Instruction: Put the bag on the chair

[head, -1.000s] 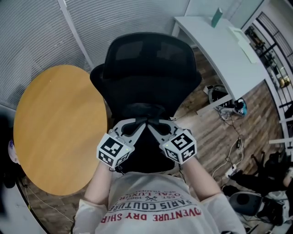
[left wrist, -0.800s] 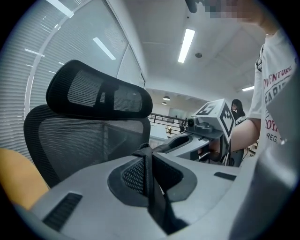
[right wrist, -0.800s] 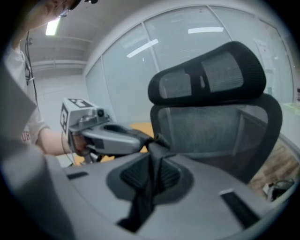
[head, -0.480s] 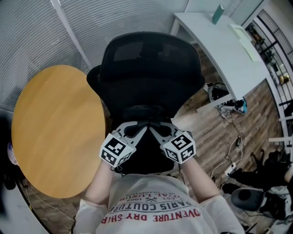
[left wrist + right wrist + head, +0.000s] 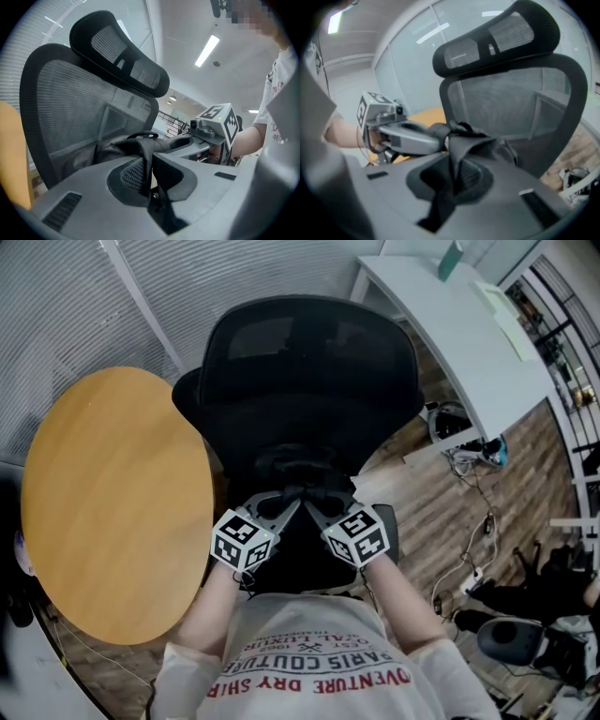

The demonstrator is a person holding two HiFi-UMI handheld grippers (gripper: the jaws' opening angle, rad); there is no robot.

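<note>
A black fabric bag (image 5: 298, 468) hangs in front of the black mesh office chair (image 5: 309, 362), just above its seat. My left gripper (image 5: 279, 506) is shut on a fold of the bag's fabric (image 5: 140, 152), which runs up between its jaws. My right gripper (image 5: 319, 508) is shut on another fold of the bag (image 5: 471, 143) right beside it. The two grippers' tips nearly meet at the top of the bag. The left gripper view shows the right gripper (image 5: 208, 129), and the right gripper view shows the left gripper (image 5: 405, 136). The bag's lower part is hidden against the dark seat.
A round wooden table (image 5: 103, 512) stands close on the chair's left. A white desk (image 5: 469, 334) is at the back right, with cables and gear (image 5: 469, 460) on the wooden floor under it. Blinds and a glass wall (image 5: 84, 306) lie behind the chair.
Both grippers have sunk with the bag towards the chair's seat, staying side by side. Their hold on the bag looks the same.
</note>
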